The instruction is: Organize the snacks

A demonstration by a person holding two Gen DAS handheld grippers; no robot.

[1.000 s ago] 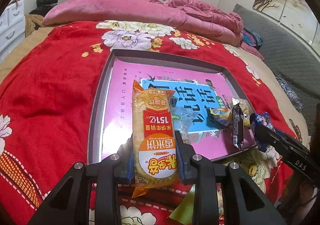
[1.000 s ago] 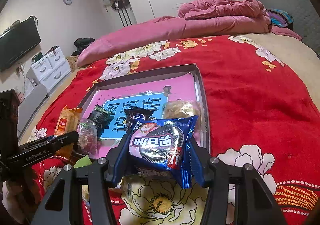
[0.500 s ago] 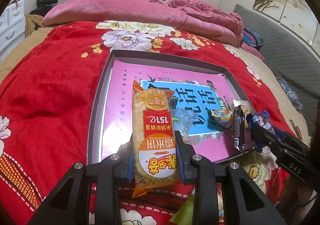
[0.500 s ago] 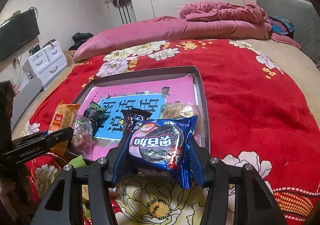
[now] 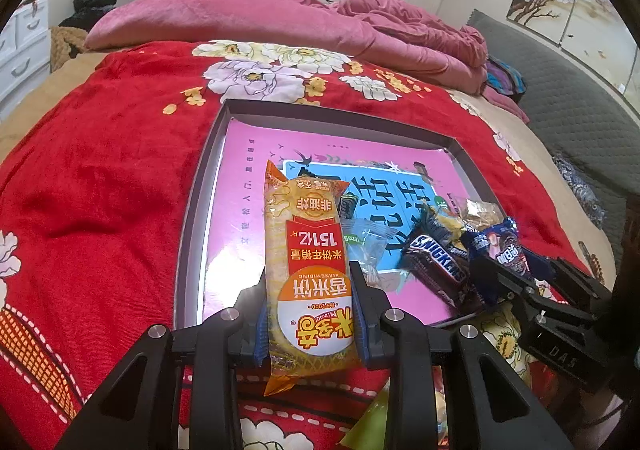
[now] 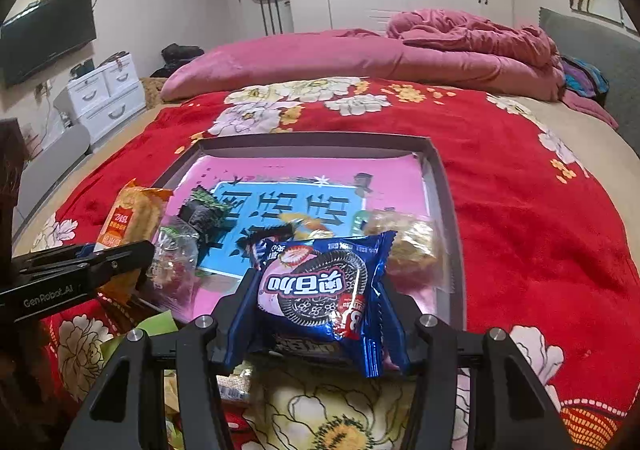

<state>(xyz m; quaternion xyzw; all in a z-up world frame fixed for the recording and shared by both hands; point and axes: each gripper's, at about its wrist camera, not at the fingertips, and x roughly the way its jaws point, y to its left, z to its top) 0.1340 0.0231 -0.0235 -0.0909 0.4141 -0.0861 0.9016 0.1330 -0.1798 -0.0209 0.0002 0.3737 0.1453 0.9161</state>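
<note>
on the bed (image 5: 100, 178), per the left wrist view, a grey-rimmed tray (image 5: 192, 218) with a pink and blue printed floor lies on the red floral blanket. the left tongs (image 5: 308, 314) pinch the lower end of a long yellow rice cracker pack (image 5: 306, 250); the pack extends forward over the tray's near edge, toward its left side. a snickers bar (image 5: 438, 264) and a clear wrapped candy (image 5: 366, 240) lie inside the tray near its near edge. at the tray's near right corner, the right tongs (image 5: 516, 270) pinch a blue cookie pack (image 5: 500, 246).

over the near edge of the tray (image 6: 444, 186), per the right wrist view, the right tongs (image 6: 320, 298) are closed on the blue cookie pack (image 6: 320, 282), gripping both side edges. a clear bag of pale snacks (image 6: 408, 242) lies against the tray's right wall. the left tongs (image 6: 116, 262) hold the rice cracker pack (image 6: 132, 214) at the tray's left edge. a pink quilt (image 6: 360, 54) lies along the far side of the bed (image 6: 540, 210).
</note>
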